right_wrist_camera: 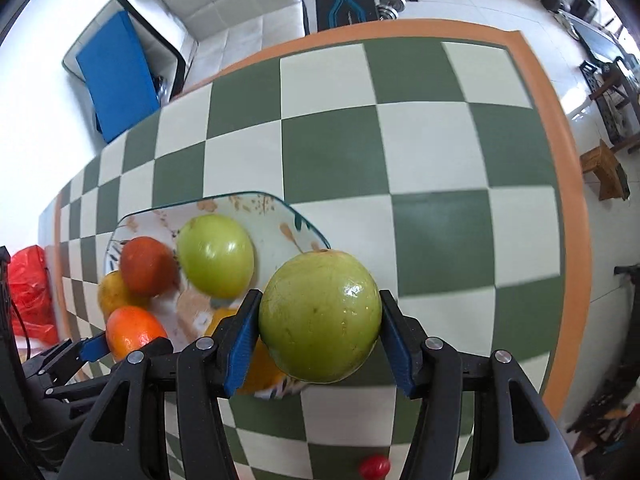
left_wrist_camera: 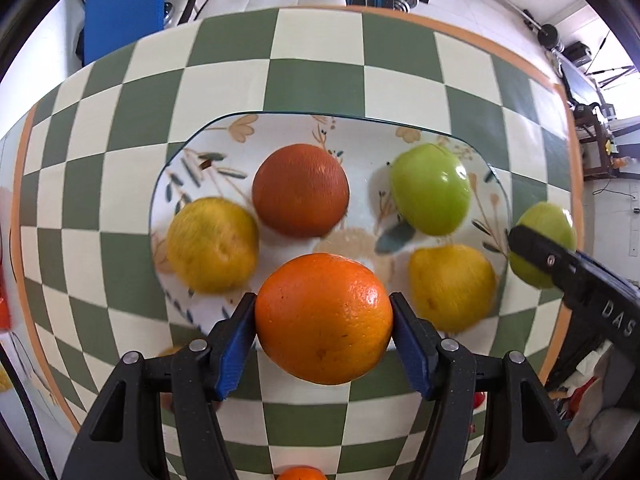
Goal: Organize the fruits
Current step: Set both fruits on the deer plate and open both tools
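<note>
My left gripper is shut on an orange, held over the near rim of a flowered plate. On the plate lie a dark orange, a green apple and two yellow fruits. My right gripper is shut on a second green apple, at the plate's right edge. That apple and the right gripper's finger show at the right of the left wrist view. The held orange shows in the right wrist view.
The plate sits on a green-and-cream chequered tablecloth with an orange border. A small red fruit lies near my right gripper, and another orange lies below my left one. A red bag sits at the far left.
</note>
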The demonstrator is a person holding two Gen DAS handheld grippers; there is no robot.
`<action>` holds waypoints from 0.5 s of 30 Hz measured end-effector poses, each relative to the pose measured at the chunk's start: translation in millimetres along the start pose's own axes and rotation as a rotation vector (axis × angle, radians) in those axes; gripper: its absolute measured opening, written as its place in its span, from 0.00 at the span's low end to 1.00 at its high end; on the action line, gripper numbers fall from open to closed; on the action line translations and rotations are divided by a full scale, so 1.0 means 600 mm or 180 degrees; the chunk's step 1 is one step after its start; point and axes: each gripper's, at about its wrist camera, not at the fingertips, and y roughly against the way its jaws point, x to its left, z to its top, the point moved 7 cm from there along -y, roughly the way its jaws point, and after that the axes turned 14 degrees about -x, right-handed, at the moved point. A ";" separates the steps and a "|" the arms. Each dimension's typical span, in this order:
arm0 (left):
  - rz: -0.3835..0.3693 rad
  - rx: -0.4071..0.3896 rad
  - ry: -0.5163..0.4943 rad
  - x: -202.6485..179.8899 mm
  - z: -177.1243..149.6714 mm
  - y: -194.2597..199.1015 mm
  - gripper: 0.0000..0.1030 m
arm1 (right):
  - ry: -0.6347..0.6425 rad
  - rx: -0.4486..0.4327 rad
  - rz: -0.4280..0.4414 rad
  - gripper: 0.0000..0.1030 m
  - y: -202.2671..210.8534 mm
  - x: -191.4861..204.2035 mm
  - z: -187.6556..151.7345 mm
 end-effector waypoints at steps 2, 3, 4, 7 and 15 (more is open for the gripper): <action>0.0009 0.0035 0.0027 0.008 0.002 -0.007 0.61 | 0.0065 0.0053 -0.0036 0.58 -0.016 0.000 0.010; 0.0010 0.0054 0.0039 0.011 0.002 -0.011 0.61 | 0.0107 0.0080 -0.0051 0.58 -0.024 -0.001 0.015; -0.0033 0.0074 0.0065 0.012 0.002 -0.015 0.61 | 0.0124 0.0103 -0.0049 0.58 -0.024 -0.006 0.012; -0.0047 0.0119 0.0122 0.014 0.003 -0.027 0.61 | 0.0101 0.0135 0.0013 0.61 -0.025 0.001 0.018; -0.0182 0.0045 0.0197 0.024 0.010 -0.008 0.85 | 0.0064 0.0088 -0.0003 0.75 0.001 0.005 0.000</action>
